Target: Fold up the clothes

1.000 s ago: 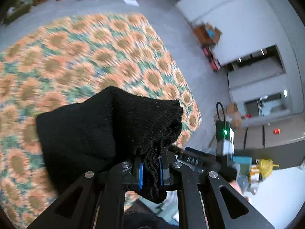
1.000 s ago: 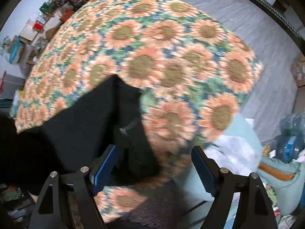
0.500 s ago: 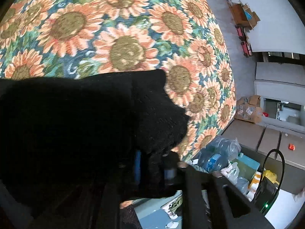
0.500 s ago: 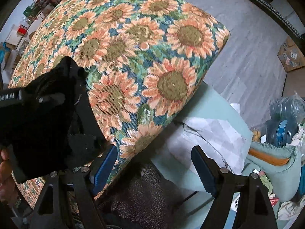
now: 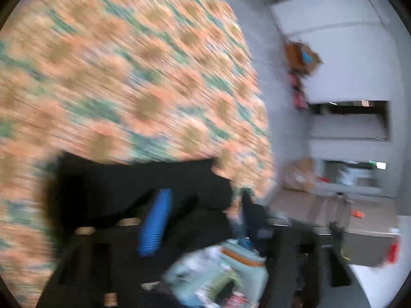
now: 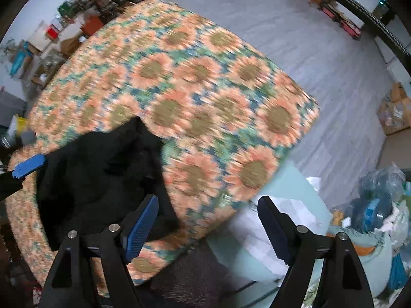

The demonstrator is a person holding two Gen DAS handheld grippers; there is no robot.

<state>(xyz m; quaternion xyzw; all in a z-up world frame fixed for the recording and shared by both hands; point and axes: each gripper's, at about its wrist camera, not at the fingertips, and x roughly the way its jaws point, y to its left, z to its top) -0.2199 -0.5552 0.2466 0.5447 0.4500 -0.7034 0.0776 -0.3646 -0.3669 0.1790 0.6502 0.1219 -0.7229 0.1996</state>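
Note:
A black knit garment [image 5: 128, 179] lies bunched on the sunflower-print tablecloth [image 5: 128, 77] near the table's front corner. My left gripper [image 5: 203, 197] hovers over its near edge in a heavily blurred view. Its blue pads stand apart and its jaws are closing, with no cloth pinched between them. In the right wrist view the garment [image 6: 97, 174] sits left of my right gripper [image 6: 208, 220], which is open and empty above the table's [image 6: 205, 89] front edge. One blue pad of the left gripper [image 6: 28, 165] shows at the garment's far left side.
A heap of pale green and patterned clothes [image 5: 223, 269] lies below the table's corner, next to a plastic water jug [image 6: 377, 205]. A white quilted cloth [image 6: 269, 218] lies on a mint surface. Grey floor [image 6: 308, 38], boxes and clutter ring the table.
The left gripper let go of the black garment, which now lies on the table, and the gripper swung fast. The right gripper rose a little and sees more of the table.

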